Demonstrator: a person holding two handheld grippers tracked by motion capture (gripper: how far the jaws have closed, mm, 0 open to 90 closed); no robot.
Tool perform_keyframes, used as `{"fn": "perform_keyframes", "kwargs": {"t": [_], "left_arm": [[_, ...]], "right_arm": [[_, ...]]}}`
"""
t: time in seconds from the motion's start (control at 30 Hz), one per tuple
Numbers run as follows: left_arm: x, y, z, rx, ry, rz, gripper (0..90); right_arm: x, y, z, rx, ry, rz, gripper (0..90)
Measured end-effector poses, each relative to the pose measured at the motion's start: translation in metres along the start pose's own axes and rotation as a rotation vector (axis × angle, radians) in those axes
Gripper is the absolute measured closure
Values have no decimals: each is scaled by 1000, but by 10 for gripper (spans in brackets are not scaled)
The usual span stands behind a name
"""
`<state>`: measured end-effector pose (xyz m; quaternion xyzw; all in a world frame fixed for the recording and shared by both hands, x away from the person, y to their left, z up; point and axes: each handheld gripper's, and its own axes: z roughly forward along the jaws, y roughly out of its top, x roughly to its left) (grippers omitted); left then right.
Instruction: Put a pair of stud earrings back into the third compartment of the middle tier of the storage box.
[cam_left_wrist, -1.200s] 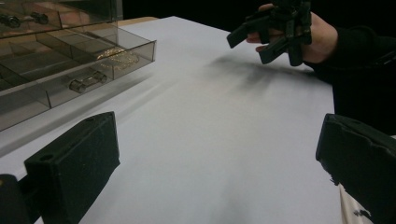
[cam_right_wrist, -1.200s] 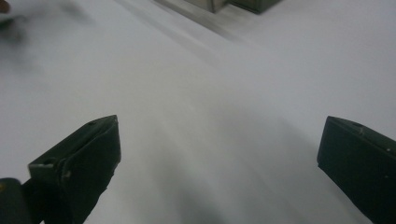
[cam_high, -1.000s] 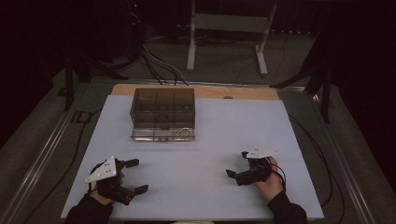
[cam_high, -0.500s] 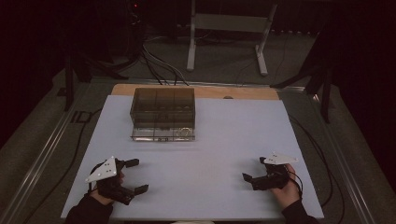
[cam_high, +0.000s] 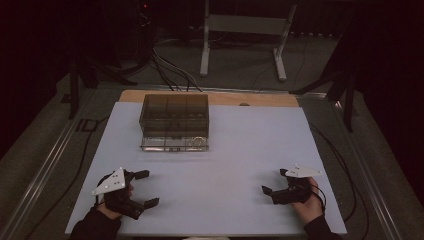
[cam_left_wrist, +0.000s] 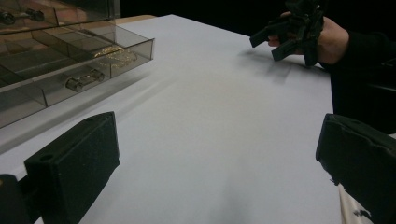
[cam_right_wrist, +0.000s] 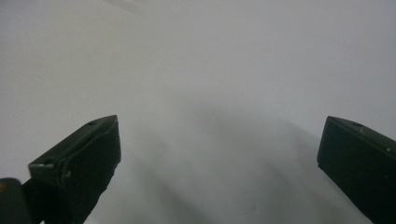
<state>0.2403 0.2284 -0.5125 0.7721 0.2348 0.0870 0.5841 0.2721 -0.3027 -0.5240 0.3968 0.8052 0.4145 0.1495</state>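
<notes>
From the high view, a clear plastic organizer box (cam_high: 174, 122) stands on the white table (cam_high: 235, 150), toward the far edge and a little left of centre, its inside split into compartments. The left gripper (cam_high: 145, 189) rests low at the near left of the table, held in the person's left hand (cam_high: 107, 210), and its jaws are spread wide with nothing between them. The right gripper (cam_high: 274, 184) sits at the near right in the right hand (cam_high: 306, 205), jaws also parted and empty, pointing leftward across the table. Both grippers are well apart from the box — neither touches it. Beyond the table, cables (cam_high: 165, 65) lie on the dark floor beside a white metal stand (cam_high: 245, 30).

In the left gripper view, its own two black jaws stand far apart over bare table surface. The organizer box (cam_left_wrist: 60, 60) fills the upper left, near the left jaw but not touching; small metal parts lie in its front compartments, though what they are is hard to tell. The right gripper (cam_left_wrist: 275, 39) shows at the upper right, its jaws apart.

In the right gripper view, the two jaws are spread wide — only plain white table (cam_right_wrist: 210, 84) lies between them.
</notes>
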Motion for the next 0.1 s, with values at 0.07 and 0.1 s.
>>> {"fn": "perform_keyframes", "kwargs": {"t": [0.07,0.1], "left_arm": [[0,0,0,-3,0,-1,5],[0,0,0,-3,0,-1,6]], "right_arm": [[0,0,0,-2,0,1,0],[0,0,0,-5,0,0,0]]}}
